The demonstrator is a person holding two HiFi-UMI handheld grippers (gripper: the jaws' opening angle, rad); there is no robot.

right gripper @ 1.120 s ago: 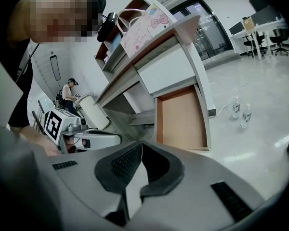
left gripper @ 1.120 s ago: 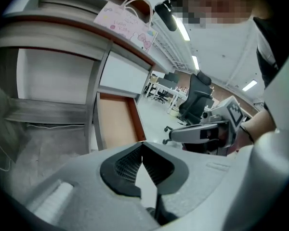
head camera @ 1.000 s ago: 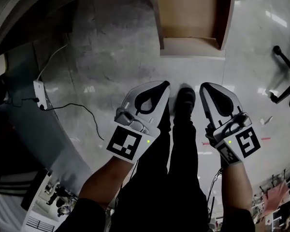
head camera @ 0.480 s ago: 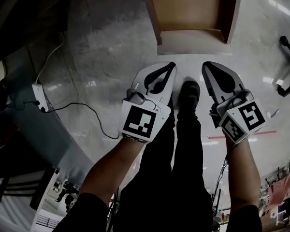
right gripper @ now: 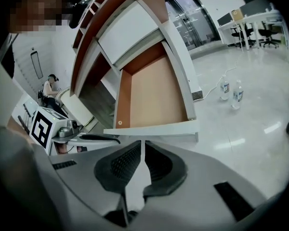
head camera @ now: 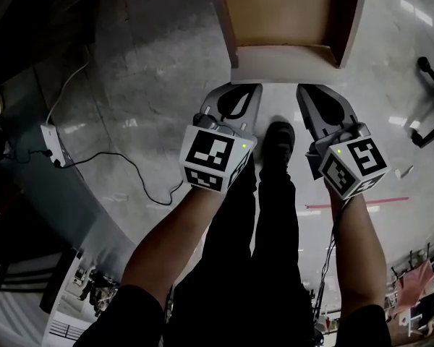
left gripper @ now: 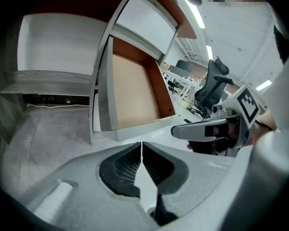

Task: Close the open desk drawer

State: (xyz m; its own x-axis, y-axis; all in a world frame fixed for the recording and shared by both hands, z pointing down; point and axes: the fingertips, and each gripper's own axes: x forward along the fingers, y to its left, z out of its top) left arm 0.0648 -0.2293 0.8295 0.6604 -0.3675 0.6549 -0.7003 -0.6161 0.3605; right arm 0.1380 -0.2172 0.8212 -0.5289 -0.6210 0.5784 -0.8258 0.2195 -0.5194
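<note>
— Where's the drawer?
— Top centre of the head view. The drawer (head camera: 282, 13) stands pulled out and empty, its front panel (head camera: 282, 65) facing me.
— And the grippers?
— My left gripper (head camera: 240, 96) and right gripper (head camera: 312, 98) sit side by side just under that panel, each with jaws pressed together on nothing. I can't tell whether they're touching it.
— Which step?
— Lining up the push, I judge. Next, both tips need to land squarely on the panel and press evenly.

The open drawer (head camera: 282, 62) juts over the floor (head camera: 152, 85). Just before its front are the left gripper (head camera: 240, 91) and right gripper (head camera: 310, 92), side by side. A power strip (head camera: 49, 137) lies well left of the drawer.
</note>
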